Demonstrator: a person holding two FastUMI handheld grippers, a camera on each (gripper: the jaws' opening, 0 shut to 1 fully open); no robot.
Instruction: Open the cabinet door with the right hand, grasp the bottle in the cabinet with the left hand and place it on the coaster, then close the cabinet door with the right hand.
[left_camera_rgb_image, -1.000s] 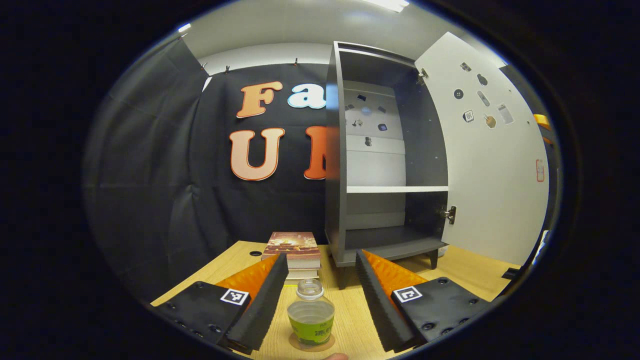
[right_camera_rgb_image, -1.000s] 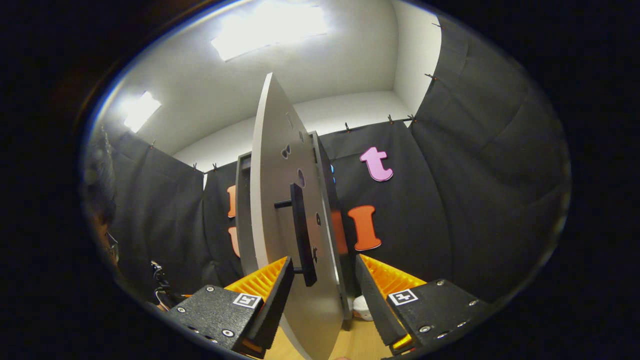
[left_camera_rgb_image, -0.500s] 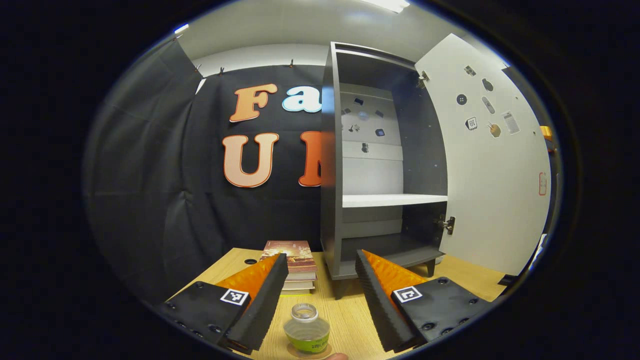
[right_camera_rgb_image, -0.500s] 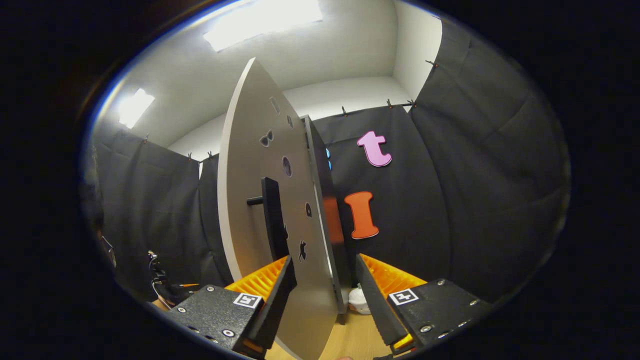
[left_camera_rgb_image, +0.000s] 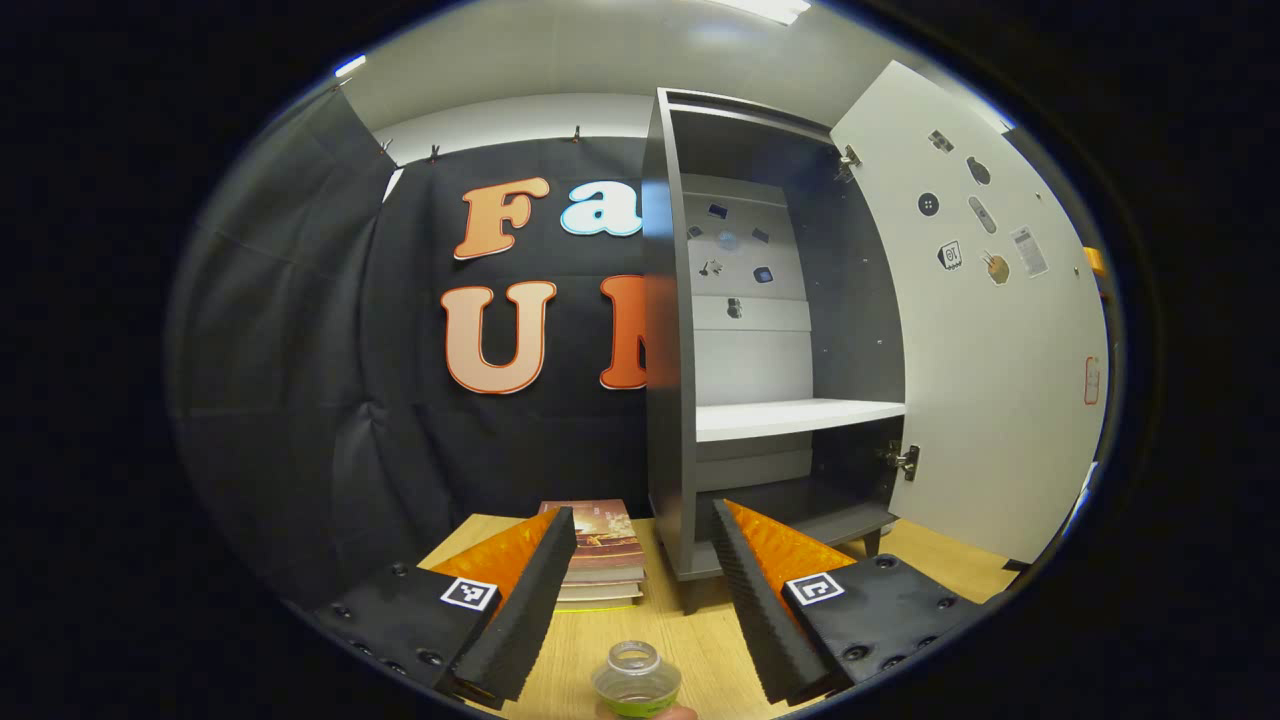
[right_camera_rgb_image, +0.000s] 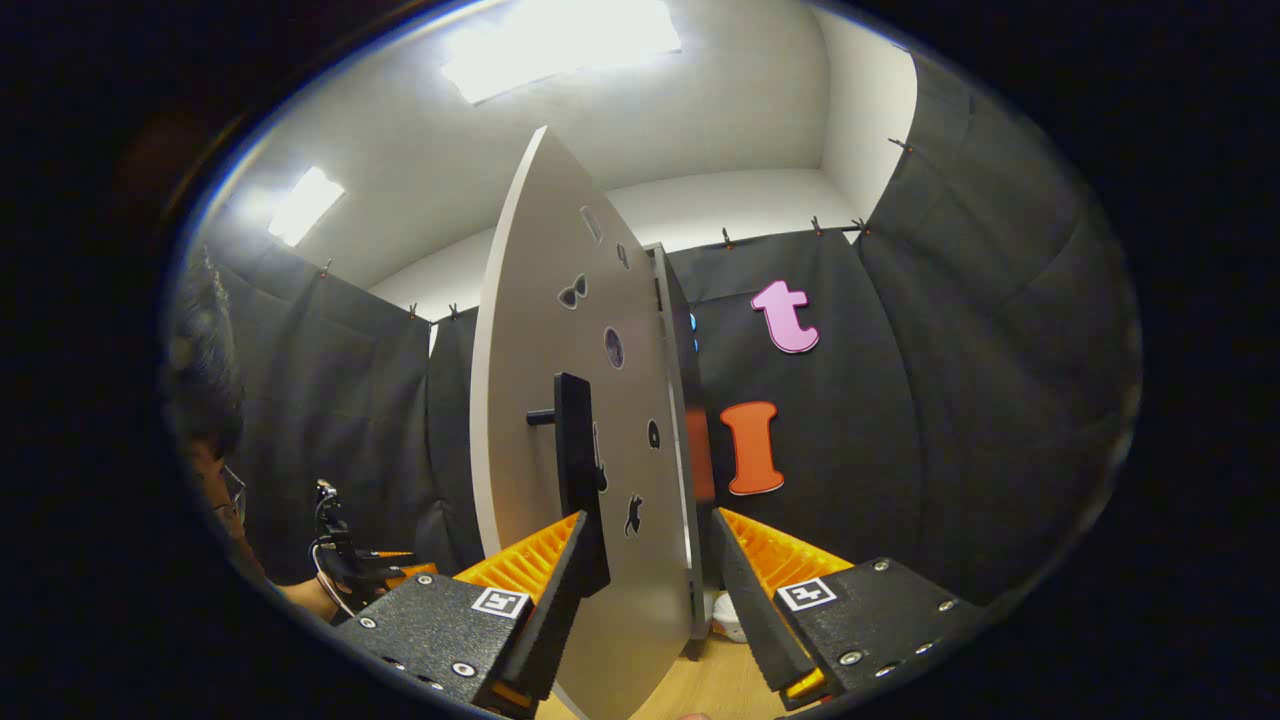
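Right tool (right_camera_rgb_image: 645, 590), released, straddles the door (right_camera_rgb_image: 560, 330) edge beside the handle (right_camera_rgb_image: 578, 470); left tool (left_camera_rgb_image: 640, 580), released, sits above the bottle (left_camera_rgb_image: 636, 678) on the counter (left_camera_rgb_image: 700, 640); closing calls for a steady, square push.

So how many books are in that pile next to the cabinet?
3, as far as I can tell: one stack of books lying flat on the table, left of the cabinet. The left gripper's finger hides part of the stack.

Wooden table (left_camera_rgb_image: 700, 640), stacked books (left_camera_rgb_image: 600, 560), cabinet (left_camera_rgb_image: 690, 420) (door open), bottle (left_camera_rgb_image: 637, 680) at near edge
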